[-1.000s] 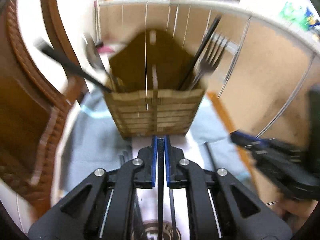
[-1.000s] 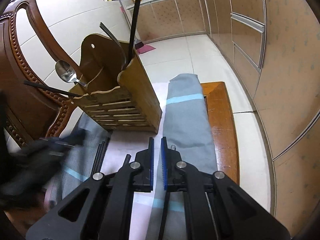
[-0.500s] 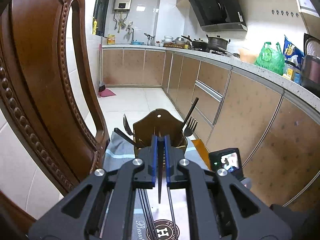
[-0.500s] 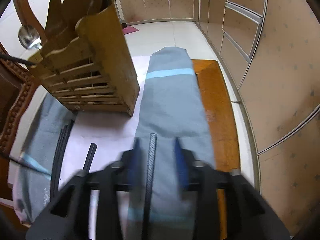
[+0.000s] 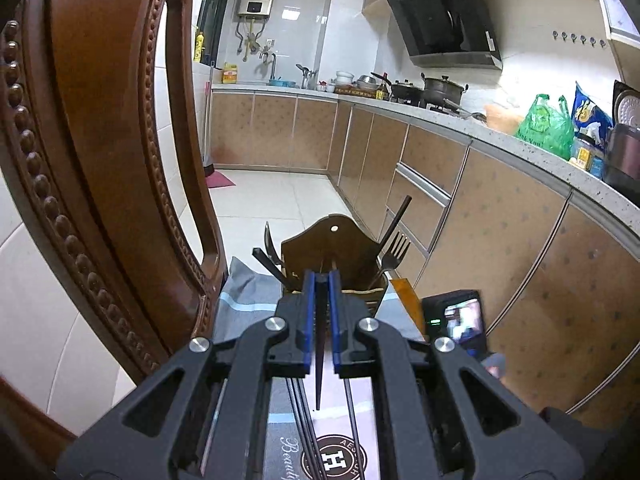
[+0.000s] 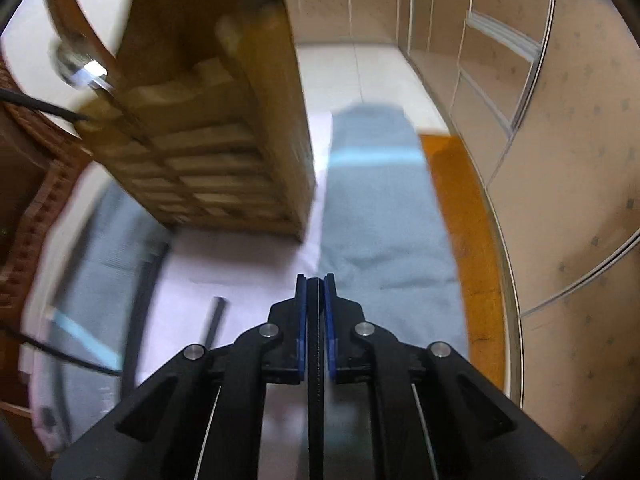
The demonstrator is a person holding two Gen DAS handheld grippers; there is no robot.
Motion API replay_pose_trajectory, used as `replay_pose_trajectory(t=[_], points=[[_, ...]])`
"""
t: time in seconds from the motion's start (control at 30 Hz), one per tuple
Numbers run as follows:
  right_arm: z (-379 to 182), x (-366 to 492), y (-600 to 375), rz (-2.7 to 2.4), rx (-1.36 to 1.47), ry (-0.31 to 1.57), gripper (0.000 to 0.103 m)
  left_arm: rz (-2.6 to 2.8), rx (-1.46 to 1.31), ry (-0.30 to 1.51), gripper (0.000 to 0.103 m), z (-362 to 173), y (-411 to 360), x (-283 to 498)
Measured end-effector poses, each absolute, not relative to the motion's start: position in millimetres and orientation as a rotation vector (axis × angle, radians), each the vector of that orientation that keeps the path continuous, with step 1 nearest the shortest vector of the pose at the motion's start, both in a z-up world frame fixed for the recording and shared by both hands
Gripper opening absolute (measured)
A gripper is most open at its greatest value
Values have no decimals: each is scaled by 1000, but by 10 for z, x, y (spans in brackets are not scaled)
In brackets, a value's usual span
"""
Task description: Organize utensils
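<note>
Pinching one black chopstick (image 5: 318,364), the left gripper (image 5: 321,280) points at the wooden holder (image 5: 334,258). The right gripper (image 6: 315,284) also clamps a chopstick (image 6: 315,380), beside the holder (image 6: 216,128); more chopsticks (image 5: 298,412) lie below.

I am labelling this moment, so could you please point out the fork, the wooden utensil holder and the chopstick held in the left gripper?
fork (image 5: 397,245): left wrist view, on its tines.
wooden utensil holder (image 5: 316,246): left wrist view, on its back panel.
chopstick (image 5: 319,368): left wrist view, on its shaft.
</note>
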State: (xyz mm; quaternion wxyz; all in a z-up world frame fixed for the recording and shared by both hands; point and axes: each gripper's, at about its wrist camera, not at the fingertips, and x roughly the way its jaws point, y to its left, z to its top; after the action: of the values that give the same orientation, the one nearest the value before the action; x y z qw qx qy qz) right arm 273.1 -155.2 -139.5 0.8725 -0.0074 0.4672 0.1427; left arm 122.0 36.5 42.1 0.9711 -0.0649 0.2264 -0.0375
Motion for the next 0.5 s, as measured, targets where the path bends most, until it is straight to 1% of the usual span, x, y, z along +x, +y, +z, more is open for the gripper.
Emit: replay_pose_trajectory(t=[0.3, 0.4, 0.5], points=[[-320, 1884, -1793, 389, 37, 721, 8, -106, -129, 450, 6, 525, 345, 1078], [-77, 1659, -1833, 397, 29, 666, 7, -108, -119, 452, 6, 550, 334, 1039], [34, 1547, -1883, 400, 24, 639, 7, -111, -112, 465, 6, 566, 344, 1028]])
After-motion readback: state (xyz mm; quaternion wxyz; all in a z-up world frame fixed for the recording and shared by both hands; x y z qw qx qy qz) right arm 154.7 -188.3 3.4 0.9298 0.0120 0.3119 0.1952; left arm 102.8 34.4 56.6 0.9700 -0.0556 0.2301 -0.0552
